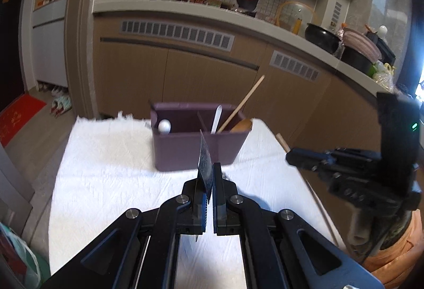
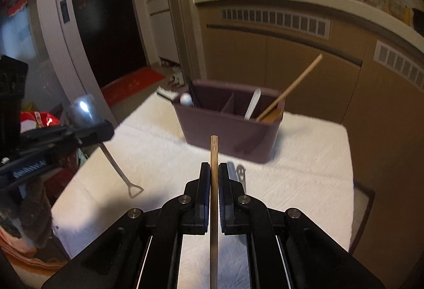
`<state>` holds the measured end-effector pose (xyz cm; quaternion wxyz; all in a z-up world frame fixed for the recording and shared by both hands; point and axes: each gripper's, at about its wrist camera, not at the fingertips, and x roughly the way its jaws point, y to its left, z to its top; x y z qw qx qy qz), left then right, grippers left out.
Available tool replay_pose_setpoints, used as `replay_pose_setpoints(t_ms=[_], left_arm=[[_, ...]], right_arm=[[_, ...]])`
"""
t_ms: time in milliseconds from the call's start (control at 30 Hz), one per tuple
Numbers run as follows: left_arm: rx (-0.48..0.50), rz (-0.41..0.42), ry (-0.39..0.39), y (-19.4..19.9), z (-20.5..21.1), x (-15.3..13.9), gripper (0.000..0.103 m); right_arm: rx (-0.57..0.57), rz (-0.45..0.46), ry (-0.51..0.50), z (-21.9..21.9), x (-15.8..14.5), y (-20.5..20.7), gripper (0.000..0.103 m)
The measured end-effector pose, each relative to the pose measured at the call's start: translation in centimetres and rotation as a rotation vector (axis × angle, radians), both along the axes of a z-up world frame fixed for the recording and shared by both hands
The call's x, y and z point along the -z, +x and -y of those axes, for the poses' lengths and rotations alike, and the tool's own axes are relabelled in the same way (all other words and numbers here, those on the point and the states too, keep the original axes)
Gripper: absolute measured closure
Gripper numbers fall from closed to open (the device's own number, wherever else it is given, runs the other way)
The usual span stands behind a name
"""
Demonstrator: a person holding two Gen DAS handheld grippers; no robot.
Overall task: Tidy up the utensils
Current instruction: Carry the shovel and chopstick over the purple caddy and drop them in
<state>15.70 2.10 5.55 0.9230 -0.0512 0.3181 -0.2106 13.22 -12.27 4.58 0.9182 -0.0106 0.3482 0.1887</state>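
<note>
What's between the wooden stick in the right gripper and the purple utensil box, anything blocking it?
Nothing visible. The right gripper holds the wooden stick, and only bare white cloth lies before the purple utensil box. A metal utensil lies just right of the path.

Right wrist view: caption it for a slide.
Right gripper clamps a wooden stick before the purple utensil caddy on white cloth.

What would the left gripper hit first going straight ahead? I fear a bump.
Probably the purple organizer box: the metal utensil held in the left gripper points at its near wall. Depth is uncertain.
</note>
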Motion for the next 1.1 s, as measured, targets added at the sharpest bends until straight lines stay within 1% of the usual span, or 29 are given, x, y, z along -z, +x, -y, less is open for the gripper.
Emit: replay_pose_setpoints(t_ms=[67, 100, 167, 200, 267, 400, 500, 567, 633, 733, 800, 867, 933, 1000, 1067, 1100], left_arm=[[0.008, 0.031, 0.007, 0.3, 0.4, -1.4, 0.102], [0.010, 0.049, 0.009, 0.4, 0.7, -2.1, 0.102], [0.019, 0.073, 0.011, 0.4, 1.0, -3.1, 0.102], [0.023, 0.084, 0.013, 0.3, 1.1, -3.5, 0.102], [0.031, 0.099, 0.021, 0.0, 1.4, -3.8, 0.102], [0.033, 0.071, 0.032, 0.1, 1.6, -3.0, 0.102], [0.033, 0.051, 0.026, 0.4, 1.5, -2.3, 0.102], [0.029, 0.039, 0.016, 0.8, 1.3, -2.0, 0.102], [0.025, 0.039, 0.012, 1.2, 1.3, -2.0, 0.102], [0.030, 0.059, 0.020, 1.8, 1.5, -2.7, 0.102], [0.030, 0.094, 0.035, 2.5, 1.7, -3.9, 0.102], [0.031, 0.143, 0.058, 3.5, 2.2, -5.6, 0.102], [0.032, 0.190, 0.073, 4.9, 2.6, -7.6, 0.102], [0.029, 0.226, 0.078, 6.3, 3.0, -9.0, 0.102], [0.025, 0.254, 0.082, 7.9, 3.3, -9.9, 0.102], [0.020, 0.262, 0.082, 8.4, 3.4, -10.1, 0.102]], right_arm=[[-0.009, 0.045, 0.020, 0.3, -2.5, -0.1, 0.097], [-0.017, 0.048, 0.031, 0.4, -3.4, 0.2, 0.097], [-0.022, 0.033, 0.061, 0.8, -4.6, 0.7, 0.097], [-0.027, 0.010, 0.086, 1.1, -4.8, 1.1, 0.097], [-0.037, -0.035, 0.128, 1.4, -4.3, 1.6, 0.097], [-0.030, -0.118, 0.195, 2.2, -2.2, 2.1, 0.097], [-0.012, -0.123, 0.185, 2.4, -1.3, 1.9, 0.097], [-0.005, -0.113, 0.178, 2.4, -1.3, 1.8, 0.097], [0.001, -0.084, 0.169, 2.4, -1.6, 1.7, 0.097], [-0.001, -0.034, 0.158, 2.1, -2.9, 1.7, 0.097], [0.001, 0.010, 0.135, 1.9, -4.4, 2.0, 0.097], [0.002, 0.058, 0.124, 1.8, -6.3, 2.6, 0.097], [0.011, 0.116, 0.110, 1.8, -8.3, 3.2, 0.097], [0.025, 0.194, 0.092, 1.7, -10.4, 3.8, 0.097], [0.048, 0.290, 0.079, 1.6, -12.0, 4.5, 0.097], [0.053, 0.324, 0.085, 1.7, -12.5, 4.9, 0.097]])
